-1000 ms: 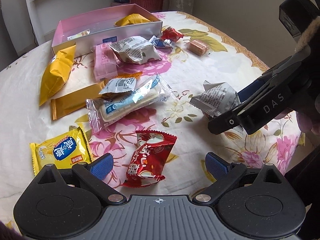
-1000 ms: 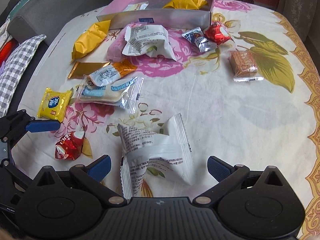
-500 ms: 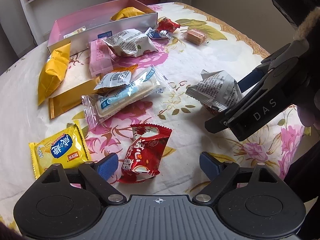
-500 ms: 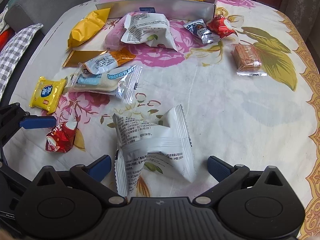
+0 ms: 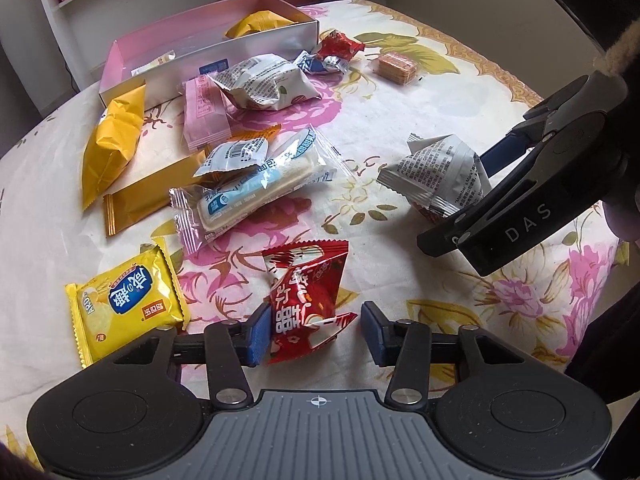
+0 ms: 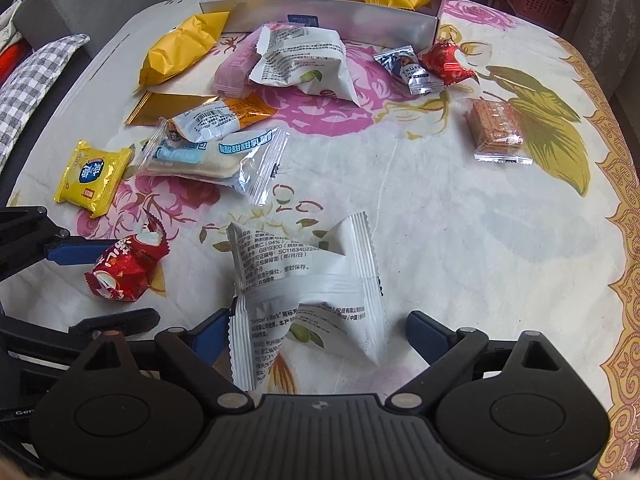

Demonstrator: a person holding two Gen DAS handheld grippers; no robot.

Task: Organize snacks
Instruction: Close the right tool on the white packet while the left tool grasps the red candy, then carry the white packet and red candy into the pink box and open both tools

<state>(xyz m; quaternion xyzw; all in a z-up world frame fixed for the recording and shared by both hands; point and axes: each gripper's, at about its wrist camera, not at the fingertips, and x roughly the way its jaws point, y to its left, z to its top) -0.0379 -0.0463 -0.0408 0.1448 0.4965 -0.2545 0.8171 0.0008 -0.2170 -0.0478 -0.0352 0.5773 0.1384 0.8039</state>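
Note:
A red snack packet (image 5: pixel 306 300) lies on the flowered cloth between the fingers of my left gripper (image 5: pixel 314 334). The jaws are open but narrowed, the left pad touching the packet. It also shows in the right wrist view (image 6: pixel 124 268). A white snack packet (image 6: pixel 304 300) lies between the open fingers of my right gripper (image 6: pixel 320 336), touching the left pad; it also shows in the left wrist view (image 5: pixel 436 180). A pink box (image 5: pixel 208 60) at the back holds a yellow packet (image 5: pixel 260 24) and a small pale one.
Several loose snacks lie between the grippers and the box: a yellow biscuit pack (image 5: pixel 124 300), a clear bread wrapper (image 5: pixel 256 188), a gold bar (image 5: pixel 140 204), a yellow bag (image 5: pixel 112 144), a wafer pack (image 6: pixel 496 128). Shelves stand behind the table.
My left gripper has moved forward around the red packet and its jaws have narrowed. My right gripper has moved forward around the white packet and narrowed a little.

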